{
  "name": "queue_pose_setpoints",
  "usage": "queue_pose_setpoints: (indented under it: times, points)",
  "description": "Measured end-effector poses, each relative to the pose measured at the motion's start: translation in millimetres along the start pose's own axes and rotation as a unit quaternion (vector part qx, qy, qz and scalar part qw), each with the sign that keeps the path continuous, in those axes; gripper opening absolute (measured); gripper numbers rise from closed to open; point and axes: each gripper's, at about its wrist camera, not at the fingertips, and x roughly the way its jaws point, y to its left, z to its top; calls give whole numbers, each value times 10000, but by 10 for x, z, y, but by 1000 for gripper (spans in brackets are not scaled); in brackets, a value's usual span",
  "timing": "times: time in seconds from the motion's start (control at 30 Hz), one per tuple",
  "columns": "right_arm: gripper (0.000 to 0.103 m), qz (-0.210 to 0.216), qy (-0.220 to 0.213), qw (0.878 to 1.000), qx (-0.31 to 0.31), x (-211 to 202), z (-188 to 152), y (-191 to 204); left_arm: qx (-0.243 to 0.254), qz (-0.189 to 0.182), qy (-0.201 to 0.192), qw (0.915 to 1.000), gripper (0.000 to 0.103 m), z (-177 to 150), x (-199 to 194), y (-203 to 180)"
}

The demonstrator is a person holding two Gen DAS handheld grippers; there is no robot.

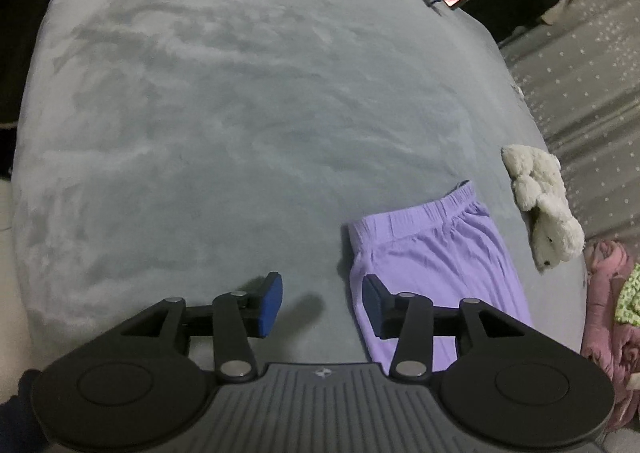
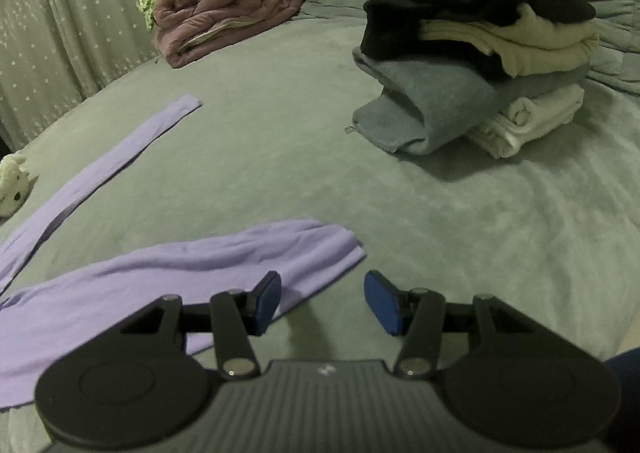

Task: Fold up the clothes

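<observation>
Purple trousers (image 1: 436,253) are laid flat on the bed (image 1: 240,113), waistband end seen in the left view, both legs (image 2: 192,265) splayed apart in the right view. One leg runs long and thin toward the bed edge, the other lies nearer with its cuff just ahead of the right hand-held gripper (image 2: 322,301).

Left hand-held gripper (image 1: 322,303): jaws apart, nothing clamped. One pad (image 1: 374,305) is seen over the hip edge of the cloth, the other over bare bed. Likely positioned so the edge sits between the pads for a pinch.

Right hand-held gripper: jaws apart, empty, one pad over the cuff. Contact cannot be told.

The garment is spread, probably so the legs can be brought together first. Not yet done.

Folded stack (image 2: 480,65) is kept well apart at the far side, presumably as the drop-off point. Rolled quilt (image 2: 228,5) and plush toy (image 1: 544,209) sit clear of the work area.
</observation>
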Motion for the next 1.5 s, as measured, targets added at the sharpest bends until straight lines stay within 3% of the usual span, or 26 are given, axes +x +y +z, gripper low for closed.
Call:
queue_pose_setpoints:
  times: [0.17,0.33,0.43,0.5,0.53,0.67,0.83,1.0,1.1,1.17,1.2,1.33,1.5]
  points:
    - [48,-36,-11,9999,143,52,28,-55,-11,-171,91,9998,44,2,57,-52]
    - [48,9,-17,9993,367,80,73,-122,100,-42,74,9999,45,27,166,-199]
    - [48,68,-30,9981,614,84,99,-201,415,-21,82,9991,45,67,276,-377]
    - [48,106,-74,9963,846,76,117,-269,757,82,173,9969,39,56,365,-506]
    - [48,123,-121,9949,990,64,125,-311,924,165,226,9953,29,41,407,-561]
    - [49,397,-323,9777,2035,-3,161,-612,1025,375,214,9938,23,15,462,-615]
    - [49,145,-116,9852,1703,105,154,-490,987,389,222,9941,7,29,467,-587]
    - [45,-68,-45,9926,1207,197,135,-318,1068,300,216,9936,2,29,473,-656]
    - [32,-40,-16,9941,1087,210,114,-237,1136,258,159,9931,2,16,452,-681]
    - [8,50,1,9944,1060,219,103,-216,1114,213,103,9935,1,22,430,-680]
    - [5,118,3,9942,1069,220,100,-220,1089,174,66,9939,1,32,413,-675]
    - [4,406,-199,9895,1371,169,165,-333,910,-149,-102,9957,1,103,321,-638]
    - [4,860,-881,9816,1462,-148,310,-377,825,-568,-336,9944,1,139,191,-633]
